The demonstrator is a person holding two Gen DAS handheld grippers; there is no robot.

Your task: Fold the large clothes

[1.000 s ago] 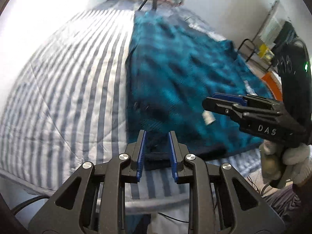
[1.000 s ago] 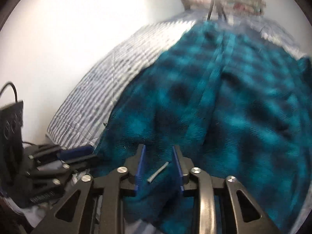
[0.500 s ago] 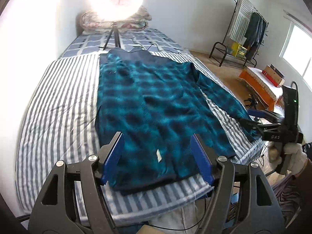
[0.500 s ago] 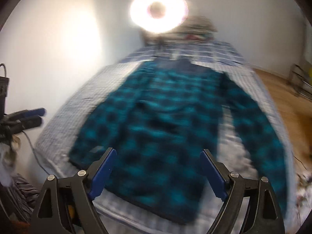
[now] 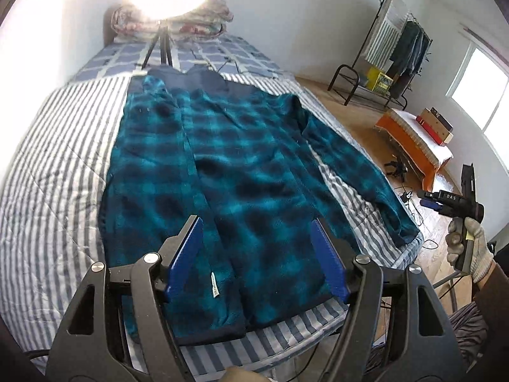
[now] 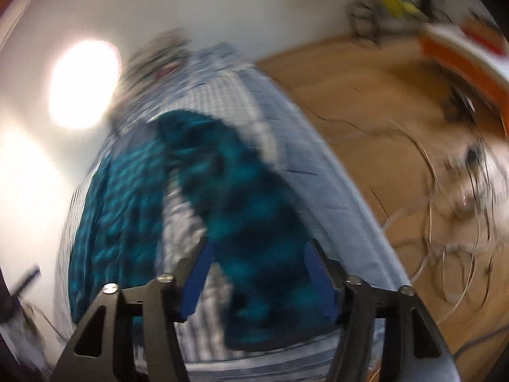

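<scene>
A large teal and dark blue plaid fleece jacket (image 5: 229, 172) lies flat on a striped bed (image 5: 54, 172), its hem toward me and one sleeve (image 5: 356, 172) stretched along the bed's right side. My left gripper (image 5: 256, 254) is open and empty above the hem. My right gripper (image 6: 257, 273) is open and empty, held over the cuff end of that sleeve (image 6: 248, 216); this view is blurred. It also shows in the left wrist view (image 5: 428, 199), beyond the bed's right corner.
A bright ring light on a tripod (image 5: 162, 47) stands at the head of the bed with pillows (image 5: 203, 25) behind. A clothes rack (image 5: 394, 57), an orange bench (image 5: 413, 146) and cables (image 6: 445, 222) on the wooden floor lie to the right.
Both grippers let go of the jacket's hem, opened and pulled back. The right gripper has since swung right to the sleeve's cuff end.
</scene>
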